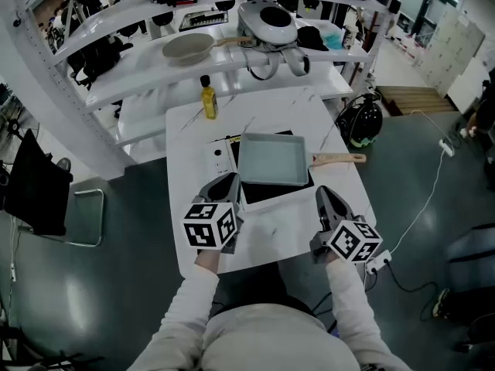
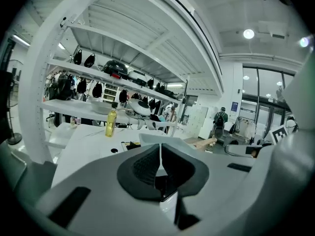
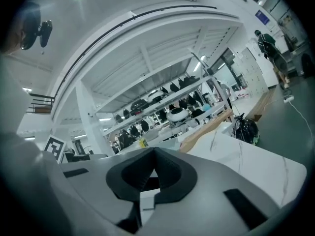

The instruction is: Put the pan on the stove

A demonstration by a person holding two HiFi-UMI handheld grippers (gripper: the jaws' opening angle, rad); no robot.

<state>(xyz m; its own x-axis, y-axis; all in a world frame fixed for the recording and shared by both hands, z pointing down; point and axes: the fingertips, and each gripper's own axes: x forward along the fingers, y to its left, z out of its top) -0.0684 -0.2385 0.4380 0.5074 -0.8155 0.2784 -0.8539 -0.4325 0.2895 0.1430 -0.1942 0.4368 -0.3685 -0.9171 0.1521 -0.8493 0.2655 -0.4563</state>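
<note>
A square grey pan point(image 1: 271, 159) sits on the black stove point(image 1: 267, 197) in the middle of the white table point(image 1: 294, 107). Its wooden handle point(image 1: 338, 158) points right. My left gripper point(image 1: 230, 182) hovers at the stove's near left corner, shut and empty. My right gripper point(image 1: 323, 195) hangs near the stove's near right corner, below the handle, also shut with nothing in it. In the left gripper view the shut left gripper point(image 2: 160, 154) faces the pan point(image 2: 152, 138) and its handle point(image 2: 204, 142). The right gripper view shows the right gripper point(image 3: 154, 163) shut, with the wooden handle point(image 3: 206, 127) beyond.
A yellow bottle point(image 1: 208, 99) stands at the table's far left. Behind it, white shelves hold a bowl point(image 1: 188, 47), a white rounded appliance point(image 1: 272, 23) and bags. A black chair point(image 1: 39, 188) is at the left, and a dark helmet-like object point(image 1: 360, 120) and cables lie on the floor at the right.
</note>
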